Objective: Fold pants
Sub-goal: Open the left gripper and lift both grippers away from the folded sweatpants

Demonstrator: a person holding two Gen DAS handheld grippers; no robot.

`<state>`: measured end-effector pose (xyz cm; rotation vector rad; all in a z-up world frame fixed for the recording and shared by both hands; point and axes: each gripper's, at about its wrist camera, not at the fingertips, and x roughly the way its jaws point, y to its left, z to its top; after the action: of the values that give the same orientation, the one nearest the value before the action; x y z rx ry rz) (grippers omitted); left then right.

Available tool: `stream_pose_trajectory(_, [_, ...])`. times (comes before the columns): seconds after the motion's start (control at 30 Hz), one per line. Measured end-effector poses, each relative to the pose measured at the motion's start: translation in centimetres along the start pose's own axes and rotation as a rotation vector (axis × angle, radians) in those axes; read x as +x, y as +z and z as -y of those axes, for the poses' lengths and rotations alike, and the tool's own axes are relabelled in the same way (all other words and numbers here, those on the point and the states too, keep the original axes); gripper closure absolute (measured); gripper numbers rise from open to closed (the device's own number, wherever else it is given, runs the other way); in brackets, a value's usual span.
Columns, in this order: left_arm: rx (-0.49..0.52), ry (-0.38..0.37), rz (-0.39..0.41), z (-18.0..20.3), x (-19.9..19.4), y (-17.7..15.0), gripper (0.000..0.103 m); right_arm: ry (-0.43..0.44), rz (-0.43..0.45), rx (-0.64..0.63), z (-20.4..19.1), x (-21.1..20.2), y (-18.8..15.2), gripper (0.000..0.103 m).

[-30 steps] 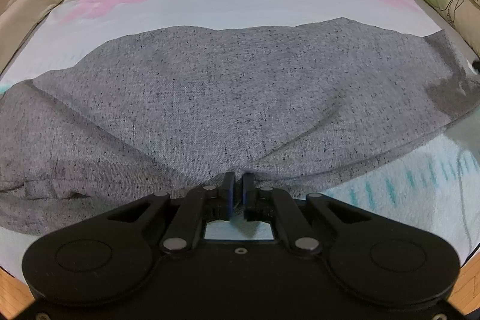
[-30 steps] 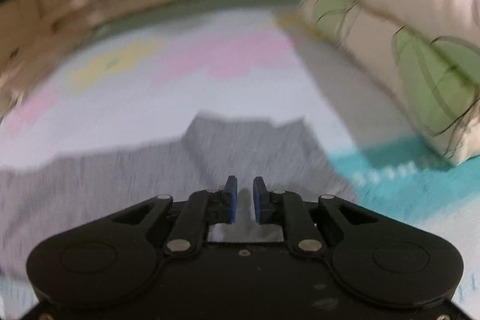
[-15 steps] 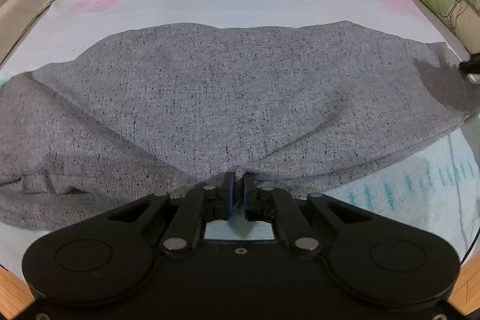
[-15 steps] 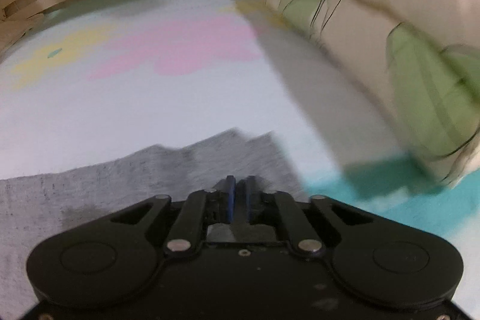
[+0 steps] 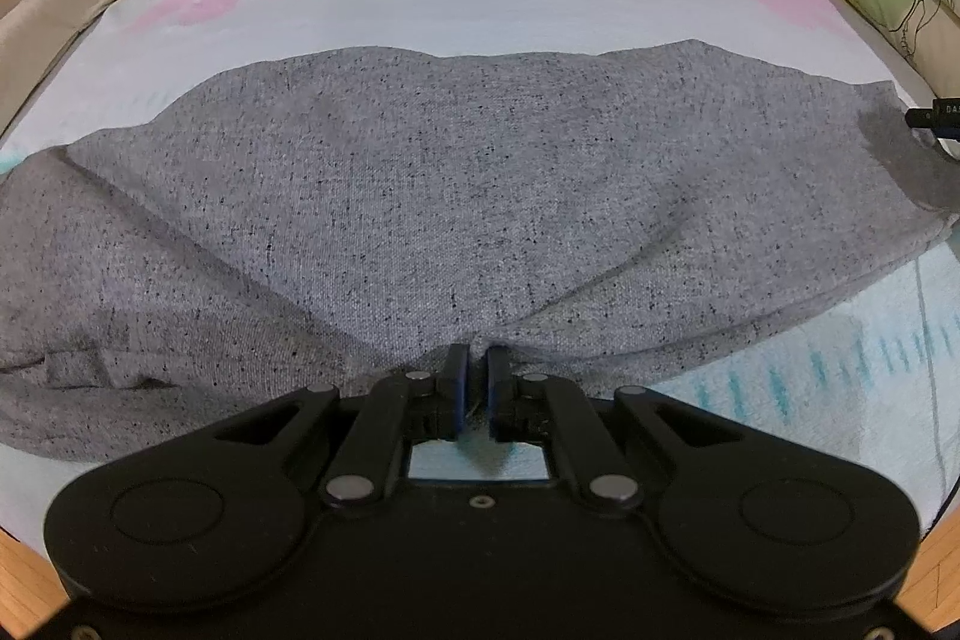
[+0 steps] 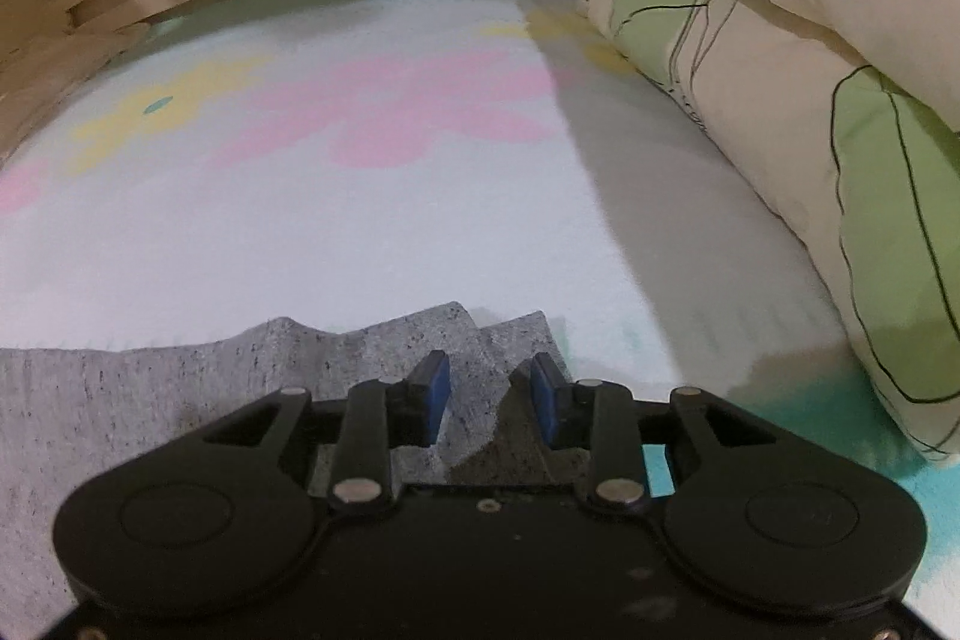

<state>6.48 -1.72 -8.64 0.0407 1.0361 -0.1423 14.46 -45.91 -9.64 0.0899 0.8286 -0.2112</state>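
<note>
The right tongs [image 6: 490, 391], pinched together half a second ago, are now standing apart over the pants [image 5: 468, 196] corner, releasing it near the pillows [image 6: 780, 58]. The left tongs [image 5: 474, 379] are still clamping the near hem. The pants are lying spread across the bed [image 5: 480, 4]; this fold appears placed.
</note>
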Motion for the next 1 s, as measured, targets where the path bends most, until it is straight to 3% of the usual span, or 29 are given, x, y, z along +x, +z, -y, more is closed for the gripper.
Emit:
stream_pose_trajectory(0.13, [-0.003,0.004,-0.002,0.1,0.1,0.0,0.095,0.042,-0.016,-0.024,0.4,-0.7,-0.2,0.070])
stream_pose_trajectory(0.2, [-0.004,0.005,-0.002,0.1,0.1,0.1,0.095,0.053,-0.029,-0.072,-0.3,-0.7,-0.7,0.080])
stream_pose_trajectory(0.23, [-0.003,0.006,-0.003,0.2,0.1,0.1,0.095,0.054,-0.029,-0.095,-0.5,-0.7,-0.9,0.097])
stream_pose_trajectory(0.37, [-0.010,-0.001,-0.007,0.0,0.2,0.2,0.095,-0.010,0.025,-0.187,-2.6,-3.4,-1.8,0.098])
stream_pose_trajectory(0.47, [-0.029,-0.010,-0.011,-0.5,0.2,0.3,0.094,-0.146,0.055,-0.192,-2.8,-5.0,-2.3,0.098])
stream_pose_trajectory(0.57, [-0.014,-0.012,-0.012,-0.4,0.0,0.5,0.094,-0.179,-0.024,-0.174,-2.5,-3.6,-2.9,0.094])
stream_pose_trajectory(0.63, [-0.004,-0.016,0.011,-0.4,-0.9,0.8,0.093,-0.209,-0.002,-0.211,-3.2,-3.2,-3.2,0.086])
stream_pose_trajectory(0.67, [-0.017,-0.028,0.057,-0.7,-1.9,0.9,0.091,-0.231,0.010,-0.205,-3.5,-3.5,-3.2,0.076])
stream_pose_trajectory(0.7, [-0.027,-0.045,0.113,-1.1,-3.0,0.9,0.084,-0.254,0.014,-0.183,-3.5,-3.8,-3.0,0.073])
stream_pose_trajectory(0.77, [-0.017,-0.054,0.224,-1.6,-4.9,1.0,0.074,-0.283,0.024,-0.128,-3.3,-4.6,-2.5,0.073])
stream_pose_trajectory(0.8, [-0.005,-0.037,0.254,-1.9,-5.3,1.1,0.063,-0.296,0.040,-0.101,-3.1,-5.3,-2.2,0.073])
stream_pose_trajectory(0.83, [-0.001,-0.014,0.258,-2.1,-5.3,1.1,0.055,-0.305,0.054,-0.082,-3.1,-6.0,-2.0,0.072])
stream_pose_trajectory(0.93, [-0.067,0.025,0.210,-4.1,-4.3,0.9,0.060,-0.277,0.065,-0.065,-3.9,-7.8,-1.5,0.072])
stream_pose_trajectory(1.0, [-0.101,0.007,0.115,-5.1,-3.0,0.3,0.060,-0.249,0.063,-0.075,-4.7,-8.9,-1.3,0.072])
